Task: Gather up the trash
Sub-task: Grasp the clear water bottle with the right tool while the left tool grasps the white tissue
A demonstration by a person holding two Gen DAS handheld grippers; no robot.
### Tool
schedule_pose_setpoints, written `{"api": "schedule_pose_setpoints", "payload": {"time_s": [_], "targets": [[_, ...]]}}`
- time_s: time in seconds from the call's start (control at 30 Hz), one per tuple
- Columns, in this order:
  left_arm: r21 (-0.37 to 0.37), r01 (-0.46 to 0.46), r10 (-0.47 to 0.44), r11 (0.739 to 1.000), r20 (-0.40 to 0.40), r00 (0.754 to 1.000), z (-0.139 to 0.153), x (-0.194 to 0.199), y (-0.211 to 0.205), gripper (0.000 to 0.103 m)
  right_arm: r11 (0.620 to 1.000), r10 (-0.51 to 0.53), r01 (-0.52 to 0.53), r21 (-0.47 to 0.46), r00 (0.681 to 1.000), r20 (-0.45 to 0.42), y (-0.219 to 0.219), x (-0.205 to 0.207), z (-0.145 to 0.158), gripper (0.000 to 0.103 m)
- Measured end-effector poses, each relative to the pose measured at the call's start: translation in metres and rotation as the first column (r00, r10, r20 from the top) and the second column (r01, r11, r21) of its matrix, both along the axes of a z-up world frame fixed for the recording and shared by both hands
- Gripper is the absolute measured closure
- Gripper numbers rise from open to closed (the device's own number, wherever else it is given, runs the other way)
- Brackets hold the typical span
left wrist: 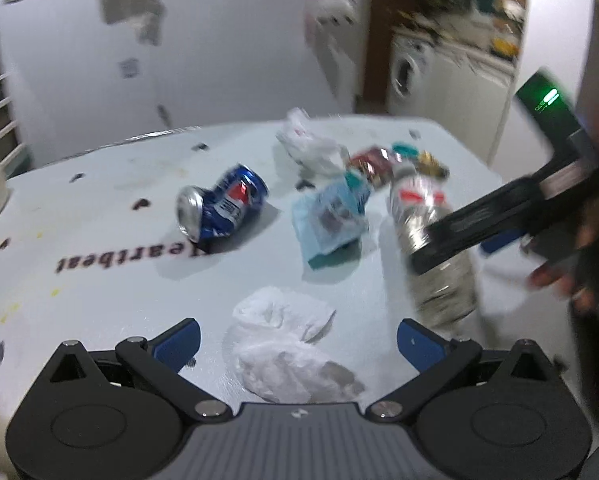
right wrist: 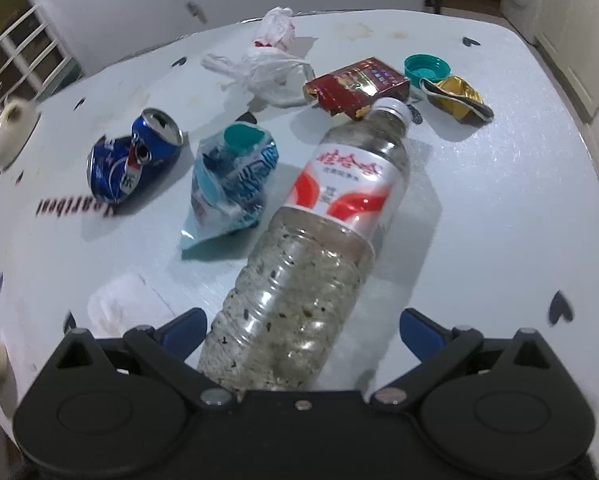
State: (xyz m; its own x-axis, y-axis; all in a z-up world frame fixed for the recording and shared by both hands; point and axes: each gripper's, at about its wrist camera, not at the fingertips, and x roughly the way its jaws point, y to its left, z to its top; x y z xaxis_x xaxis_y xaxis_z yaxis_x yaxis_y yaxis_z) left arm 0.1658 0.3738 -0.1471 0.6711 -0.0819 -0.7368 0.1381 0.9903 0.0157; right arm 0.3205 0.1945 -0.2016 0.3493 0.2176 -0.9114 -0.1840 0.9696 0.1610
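On the white table (right wrist: 479,208) one clear plastic bottle (right wrist: 299,264) lies on its side, cap pointing away, base between the right gripper (right wrist: 299,332)'s wide-apart jaws. Left of it lie one blue pouch (right wrist: 231,184), one crushed can (right wrist: 135,156) and one tissue (left wrist: 287,344), before the left gripper (left wrist: 297,344), jaws also apart.

Both jaws spread wide: the left hand-held gripper (left wrist: 298,342) hangs low, the right hand-held gripper (right wrist: 302,332) likewise.
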Motion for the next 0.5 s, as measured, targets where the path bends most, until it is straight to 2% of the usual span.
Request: {"api": "schedule_pose_setpoints", "payload": {"time_s": [0.13,0.23,0.37,0.5], "targets": [[0.017,0.098,-0.097,0.995,-0.069,0.993,-0.019,0.028,0.010,0.000,0.996,0.084,-0.084,-0.041,0.996,0.004,-0.017,-0.001,0.002,0.000],[-0.005,0.158,-0.157,0.987,-0.129,0.979,-0.030,0.052,0.020,0.000,0.992,0.102,-0.101,-0.072,0.995,0.003,-0.030,0.001,0.001,0.000],[-0.102,0.192,-0.209,0.976,-0.200,0.957,-0.043,0.090,0.035,0.000,0.993,0.097,-0.097,-0.067,0.995,-0.005,-0.046,0.005,-0.001,0.000],[-0.212,0.161,-0.220,0.964,-0.294,0.930,-0.060,0.120,0.046,0.000,0.991,0.129,-0.129,-0.019,0.992,-0.012,-0.051,0.008,-0.002,0.000]]}}
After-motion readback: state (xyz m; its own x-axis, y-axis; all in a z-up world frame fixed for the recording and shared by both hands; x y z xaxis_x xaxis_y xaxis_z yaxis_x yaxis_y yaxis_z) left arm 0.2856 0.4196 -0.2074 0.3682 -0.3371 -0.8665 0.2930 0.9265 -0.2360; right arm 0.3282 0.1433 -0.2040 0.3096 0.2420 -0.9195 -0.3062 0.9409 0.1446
